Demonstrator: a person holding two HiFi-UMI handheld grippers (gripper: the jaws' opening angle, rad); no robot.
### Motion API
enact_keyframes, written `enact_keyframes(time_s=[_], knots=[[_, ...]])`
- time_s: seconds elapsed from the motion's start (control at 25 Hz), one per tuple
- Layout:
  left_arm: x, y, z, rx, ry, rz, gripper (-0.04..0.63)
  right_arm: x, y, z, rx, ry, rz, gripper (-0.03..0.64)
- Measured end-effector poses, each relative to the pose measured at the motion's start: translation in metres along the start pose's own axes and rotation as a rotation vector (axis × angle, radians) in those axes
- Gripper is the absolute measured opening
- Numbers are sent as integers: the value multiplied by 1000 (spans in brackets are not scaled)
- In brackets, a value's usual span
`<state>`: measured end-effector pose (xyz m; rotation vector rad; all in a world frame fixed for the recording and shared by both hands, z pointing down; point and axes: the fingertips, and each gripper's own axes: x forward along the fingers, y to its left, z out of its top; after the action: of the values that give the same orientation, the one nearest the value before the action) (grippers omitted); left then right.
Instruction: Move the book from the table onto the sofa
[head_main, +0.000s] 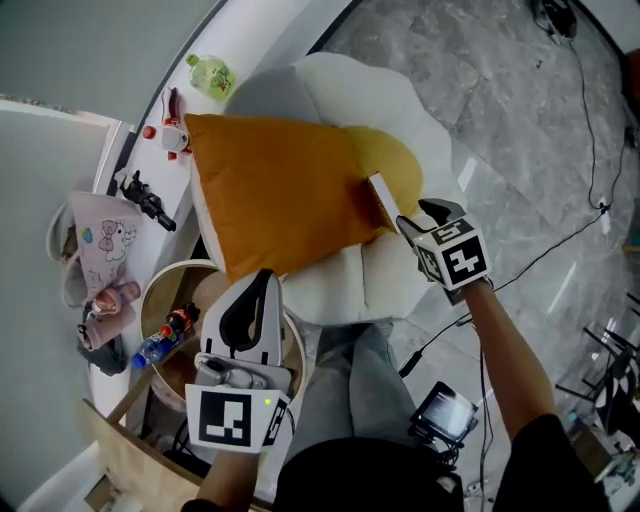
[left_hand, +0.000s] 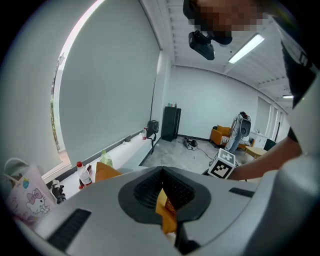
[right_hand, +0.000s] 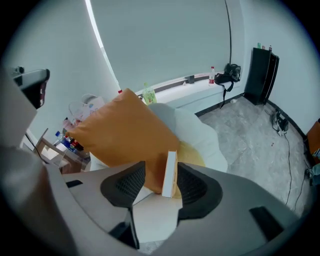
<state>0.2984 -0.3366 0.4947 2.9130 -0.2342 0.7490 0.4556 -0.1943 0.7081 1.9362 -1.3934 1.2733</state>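
The book (head_main: 383, 198) stands on its edge on the white sofa (head_main: 400, 110), leaning against an orange pillow (head_main: 270, 190). My right gripper (head_main: 425, 215) hovers just right of it, apart from it. In the right gripper view the book's white page edge (right_hand: 170, 174) shows between the widely parted jaws of the right gripper (right_hand: 161, 167), with neither pad pressing on it. My left gripper (head_main: 264, 275) hangs over a round table, its fingertips meeting. In the left gripper view a sliver of orange shows in the slit of the left gripper (left_hand: 162, 170); what it is I cannot tell.
The round wooden table (head_main: 165, 290) at lower left holds bottles. A pink bag (head_main: 100, 250), a green bottle (head_main: 210, 75) and a red-capped bottle (head_main: 175, 135) line the windowsill. Cables (head_main: 590, 150) cross the marble floor; a small device (head_main: 445, 412) lies by the person's legs.
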Motion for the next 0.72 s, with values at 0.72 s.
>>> enact_keyframes(time_s=[0.72], knots=[[-119, -81, 133, 104, -231, 6, 8, -339, 51, 103, -165, -499, -222, 26]])
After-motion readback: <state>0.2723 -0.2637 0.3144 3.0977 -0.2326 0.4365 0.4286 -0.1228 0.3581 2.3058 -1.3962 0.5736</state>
